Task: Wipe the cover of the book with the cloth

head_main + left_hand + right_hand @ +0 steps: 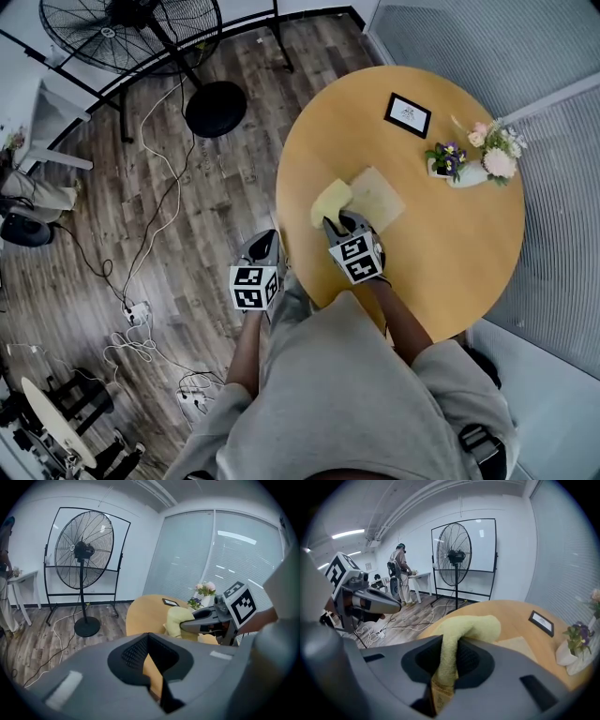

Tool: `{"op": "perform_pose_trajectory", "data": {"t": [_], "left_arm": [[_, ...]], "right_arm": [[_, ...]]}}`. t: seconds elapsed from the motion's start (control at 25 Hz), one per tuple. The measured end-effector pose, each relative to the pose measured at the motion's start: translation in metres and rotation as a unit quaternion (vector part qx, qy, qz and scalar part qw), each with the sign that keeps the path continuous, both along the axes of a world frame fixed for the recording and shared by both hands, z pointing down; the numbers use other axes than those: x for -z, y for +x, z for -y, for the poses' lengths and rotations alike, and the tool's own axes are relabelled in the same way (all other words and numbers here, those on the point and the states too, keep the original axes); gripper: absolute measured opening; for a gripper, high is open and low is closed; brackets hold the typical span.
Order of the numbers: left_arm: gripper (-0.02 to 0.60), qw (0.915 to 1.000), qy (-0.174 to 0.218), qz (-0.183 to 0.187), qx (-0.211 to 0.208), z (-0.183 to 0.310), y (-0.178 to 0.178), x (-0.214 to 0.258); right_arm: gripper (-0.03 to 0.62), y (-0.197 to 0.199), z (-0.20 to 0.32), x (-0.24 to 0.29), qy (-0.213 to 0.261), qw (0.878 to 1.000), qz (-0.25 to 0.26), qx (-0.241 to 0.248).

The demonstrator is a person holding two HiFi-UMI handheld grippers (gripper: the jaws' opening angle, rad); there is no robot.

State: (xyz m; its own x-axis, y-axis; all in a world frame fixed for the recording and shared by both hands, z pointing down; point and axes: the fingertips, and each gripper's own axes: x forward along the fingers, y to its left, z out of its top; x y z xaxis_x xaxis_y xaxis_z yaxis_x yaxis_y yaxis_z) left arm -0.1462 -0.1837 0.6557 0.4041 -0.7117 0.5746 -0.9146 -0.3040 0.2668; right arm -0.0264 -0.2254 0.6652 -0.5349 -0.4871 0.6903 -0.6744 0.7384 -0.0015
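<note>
A tan-covered book [380,197] lies near the middle of the round wooden table [450,253]. My right gripper [340,225] hovers at the book's near left corner, shut on a yellow cloth [330,202] that bulges out ahead of its jaws. In the right gripper view the cloth [468,627] arches up from between the jaws, with the book [518,644] just beyond it. My left gripper [264,246] hangs off the table's left edge, over the floor, with its jaws together and nothing in them. From the left gripper view I see the right gripper [199,619] and the cloth [177,620].
A framed picture [408,114] and a vase of flowers [473,159] stand on the table's far side. A big floor fan [131,33] with a round base [216,108] stands to the left, with cables [141,309] on the wooden floor. A person [399,573] stands far back.
</note>
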Motion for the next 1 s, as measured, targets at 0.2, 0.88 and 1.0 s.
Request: {"op": "perform_pose_trajectory", "data": {"t": [0.2,0.88,1.0], "left_arm": [[0.011,1.0000,-0.003,0.000,0.001,0.000,0.000,-0.002],[0.011,1.0000,-0.009,0.001,-0.002,0.003,0.003,-0.005],[0.011,0.9999,-0.010,0.002,-0.003,0.002,0.003,-0.006]], "right_arm": [[0.066,0.002,0.000,-0.012,-0.011,1.000,-0.011,0.005],[0.066,0.017,0.012,-0.034,-0.037,0.999,-0.024,0.008],[0.066,0.020,0.013,-0.037,-0.039,0.999,-0.023,0.005]]}}
